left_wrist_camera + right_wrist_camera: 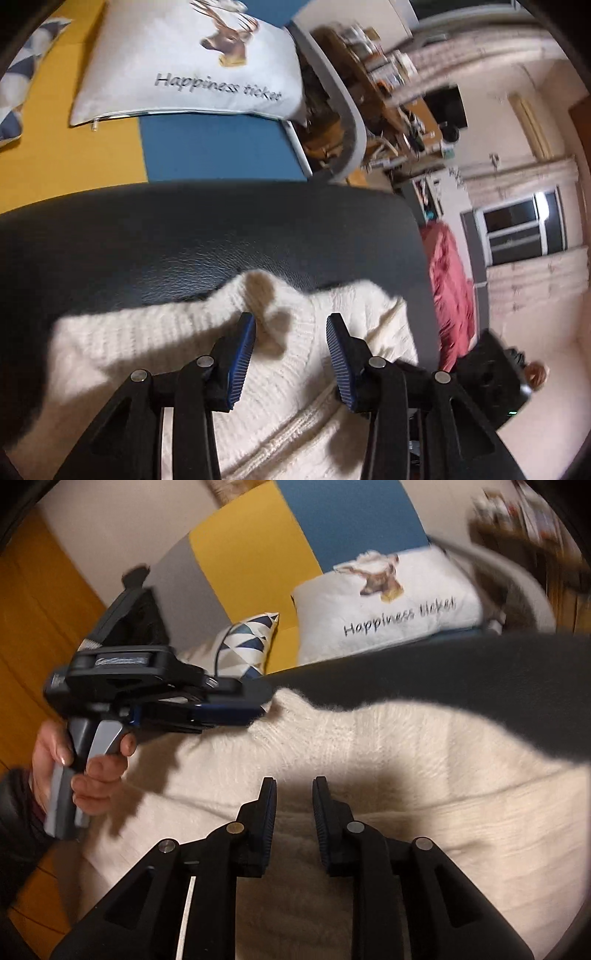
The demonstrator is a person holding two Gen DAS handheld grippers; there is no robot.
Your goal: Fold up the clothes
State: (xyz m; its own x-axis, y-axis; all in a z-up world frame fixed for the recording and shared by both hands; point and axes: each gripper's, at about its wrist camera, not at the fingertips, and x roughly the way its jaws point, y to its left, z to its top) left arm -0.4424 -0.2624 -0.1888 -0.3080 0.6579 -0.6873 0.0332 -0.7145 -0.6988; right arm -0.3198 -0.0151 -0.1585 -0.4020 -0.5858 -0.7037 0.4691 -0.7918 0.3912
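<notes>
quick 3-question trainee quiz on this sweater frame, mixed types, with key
1. True or false: the left gripper has its pads clamped on the cream knitted sweater.
2. What does the sweater lie on? A) black leather-look surface B) red blanket C) white cushion
3. Fill in: the white cushion with the deer print reads "Happiness ____".

Key:
1. False: its jaws stand apart above the knit.
2. A.
3. ticket.
</notes>
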